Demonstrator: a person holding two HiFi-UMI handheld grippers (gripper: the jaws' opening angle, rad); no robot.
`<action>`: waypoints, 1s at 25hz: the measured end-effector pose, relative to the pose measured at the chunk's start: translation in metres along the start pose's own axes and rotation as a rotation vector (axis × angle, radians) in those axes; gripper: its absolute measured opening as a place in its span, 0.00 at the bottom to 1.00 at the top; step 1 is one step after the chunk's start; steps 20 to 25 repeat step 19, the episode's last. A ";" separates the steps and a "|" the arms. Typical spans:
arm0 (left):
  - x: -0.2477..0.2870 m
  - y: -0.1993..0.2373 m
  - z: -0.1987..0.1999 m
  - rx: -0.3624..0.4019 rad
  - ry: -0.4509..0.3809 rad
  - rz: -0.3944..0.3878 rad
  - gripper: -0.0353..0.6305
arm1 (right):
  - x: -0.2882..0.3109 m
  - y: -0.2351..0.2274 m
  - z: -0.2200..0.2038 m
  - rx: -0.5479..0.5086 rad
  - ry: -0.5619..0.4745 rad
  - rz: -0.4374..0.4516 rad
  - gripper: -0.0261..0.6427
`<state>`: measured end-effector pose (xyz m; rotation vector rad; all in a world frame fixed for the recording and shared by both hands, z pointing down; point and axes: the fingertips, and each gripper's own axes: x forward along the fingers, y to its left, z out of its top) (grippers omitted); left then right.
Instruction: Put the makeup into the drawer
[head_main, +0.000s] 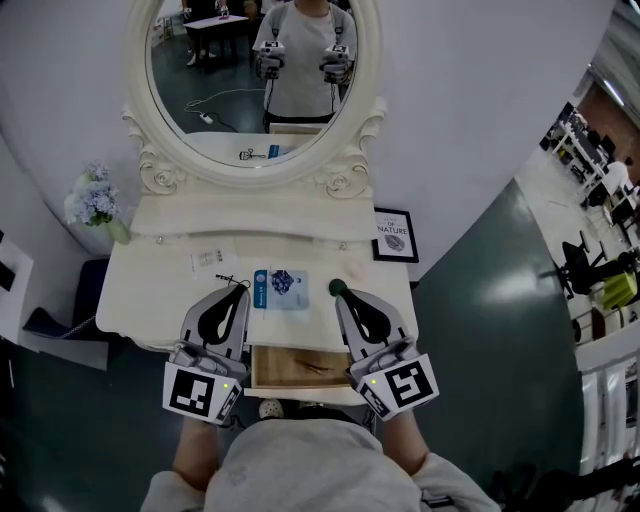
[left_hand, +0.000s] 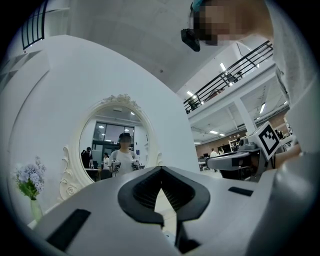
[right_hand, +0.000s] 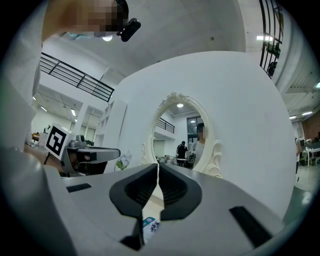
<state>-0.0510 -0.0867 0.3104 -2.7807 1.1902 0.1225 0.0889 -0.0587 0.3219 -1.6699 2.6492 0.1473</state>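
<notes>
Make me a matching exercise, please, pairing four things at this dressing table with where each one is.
Things:
1. flowers
2. framed picture
3. makeup packet
4. drawer

Places:
A. pulled open under the front edge of the table
B. left of the mirror
C. right of the mirror, by its base
D. lying flat at the middle of the table

Pairs: 1-B; 2-C; 3-D; 4-A.

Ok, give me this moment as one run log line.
left gripper shut, empty | right gripper shut, empty | makeup packet on tabletop | drawer open
</notes>
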 end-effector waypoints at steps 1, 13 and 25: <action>0.000 -0.001 0.000 0.000 -0.001 -0.002 0.07 | -0.001 0.001 0.000 -0.001 0.000 0.002 0.07; -0.004 -0.007 0.003 -0.002 -0.012 -0.014 0.07 | -0.007 0.009 0.003 -0.002 -0.012 0.002 0.07; -0.001 0.001 -0.003 -0.004 -0.010 -0.014 0.07 | 0.002 0.009 -0.001 -0.006 -0.014 -0.003 0.08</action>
